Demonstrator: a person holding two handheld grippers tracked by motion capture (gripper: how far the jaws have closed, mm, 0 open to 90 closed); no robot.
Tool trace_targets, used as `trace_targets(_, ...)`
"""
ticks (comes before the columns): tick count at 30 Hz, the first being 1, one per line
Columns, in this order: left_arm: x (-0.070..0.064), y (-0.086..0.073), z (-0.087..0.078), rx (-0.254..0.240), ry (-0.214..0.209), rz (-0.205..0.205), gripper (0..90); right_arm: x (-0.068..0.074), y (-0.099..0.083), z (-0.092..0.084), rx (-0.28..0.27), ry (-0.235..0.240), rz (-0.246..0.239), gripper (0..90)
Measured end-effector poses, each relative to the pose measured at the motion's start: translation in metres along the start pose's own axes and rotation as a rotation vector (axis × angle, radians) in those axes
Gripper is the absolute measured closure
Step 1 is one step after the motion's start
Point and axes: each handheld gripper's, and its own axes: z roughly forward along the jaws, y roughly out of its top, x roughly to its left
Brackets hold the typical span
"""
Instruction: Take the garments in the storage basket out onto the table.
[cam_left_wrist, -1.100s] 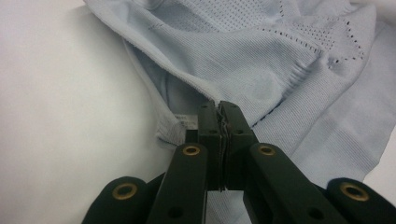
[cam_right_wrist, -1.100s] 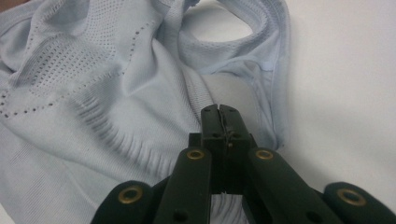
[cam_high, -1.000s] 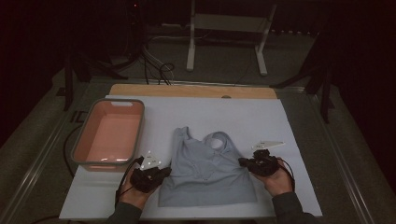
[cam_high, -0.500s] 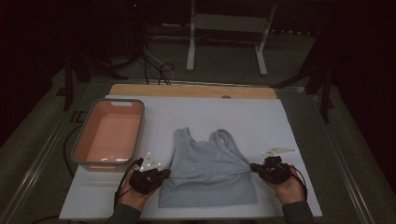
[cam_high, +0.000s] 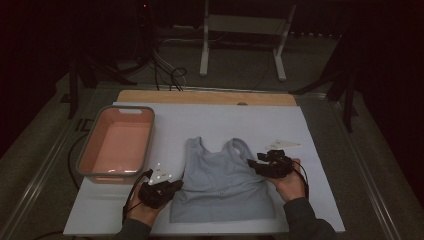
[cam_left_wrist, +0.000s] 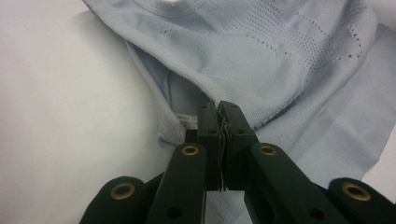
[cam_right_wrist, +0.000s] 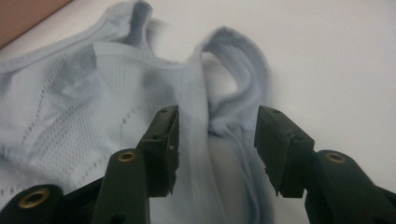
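A light blue tank top (cam_high: 222, 187) lies flat on the white table cover (cam_high: 320, 210), straps pointing away from the person. At its left edge my left gripper (cam_high: 175, 185) is shut on the top; the left gripper view shows the jaws pinching the fabric's hem (cam_left_wrist: 219, 109) of the top (cam_left_wrist: 289, 56). My right gripper (cam_high: 252, 164) is at the top's right armhole. Its jaws have just been opening and stand apart (cam_right_wrist: 217, 125) over the top (cam_right_wrist: 70, 116), with fabric lying below the gap and neither pad pressing on it.
A pink basin (cam_high: 84, 159) with a grey rim stands at the left of the table cover. A wooden board (cam_high: 205, 97) runs along the far edge. Beyond it are a metal stand (cam_high: 205, 45) and cables (cam_high: 170, 70) on the dark floor.
The right gripper pulled outward to the right, the top spread flatter, then its jaws opened and it came back in toward the armhole. The left gripper kept its grip and place.
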Motion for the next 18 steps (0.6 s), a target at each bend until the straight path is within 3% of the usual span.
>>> trace_targets(8, -0.001, 0.000, -0.001, -0.020, -0.008, 0.002, 88.7, 0.004, 0.013, 0.012, -0.036, 0.032, 0.017, 47.1)
trace_targets(18, -0.001, 0.000, 0.000, -0.022, -0.009, -0.004, 88.7, 0.008, 0.034, 0.029, -0.092, 0.089, 0.080, 45.9)
